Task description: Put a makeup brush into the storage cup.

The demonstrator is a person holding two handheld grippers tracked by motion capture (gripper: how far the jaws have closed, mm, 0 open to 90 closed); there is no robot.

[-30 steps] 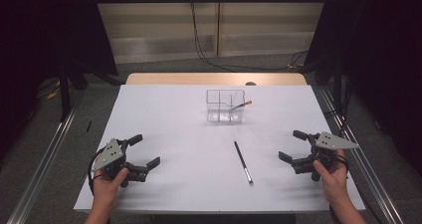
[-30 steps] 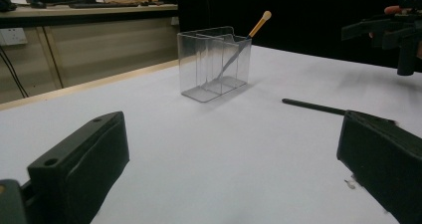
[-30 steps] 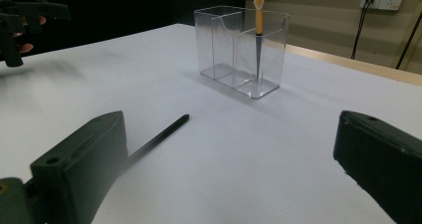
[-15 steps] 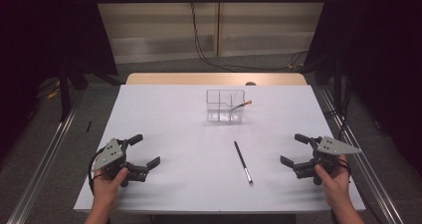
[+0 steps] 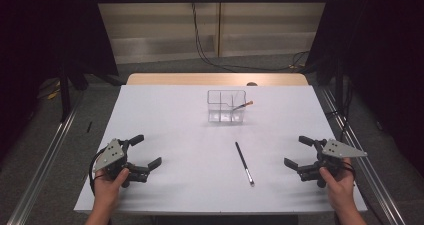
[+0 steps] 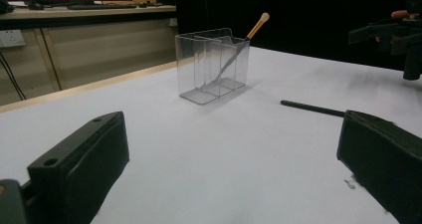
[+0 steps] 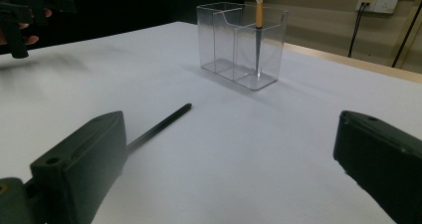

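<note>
**Pre-grasp: loose brush not yet picked up**

Right gripper (image 5: pixel 303 156) has shifted slightly lower since the earlier frame; left gripper (image 5: pixel 145 151) unchanged. Both jaws wide apart, holding nothing. Black brush (image 5: pixel 244 163) lies flat between them, nearer the right. Judged next: right gripper closes on it, lifts toward clear organiser (image 5: pixel 226 106), one brush (image 5: pixel 243 105) already inside. Path unobstructed.

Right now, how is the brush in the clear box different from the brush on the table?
The brush in the clear box stands tilted, bristles up; the brush on the table lies flat. The boxed one leans in the clear box; the other lies on the bare white table. The boxed one's tip looks tan; the flat one's tip looks pale. Both are slim, with dark handles.
</note>
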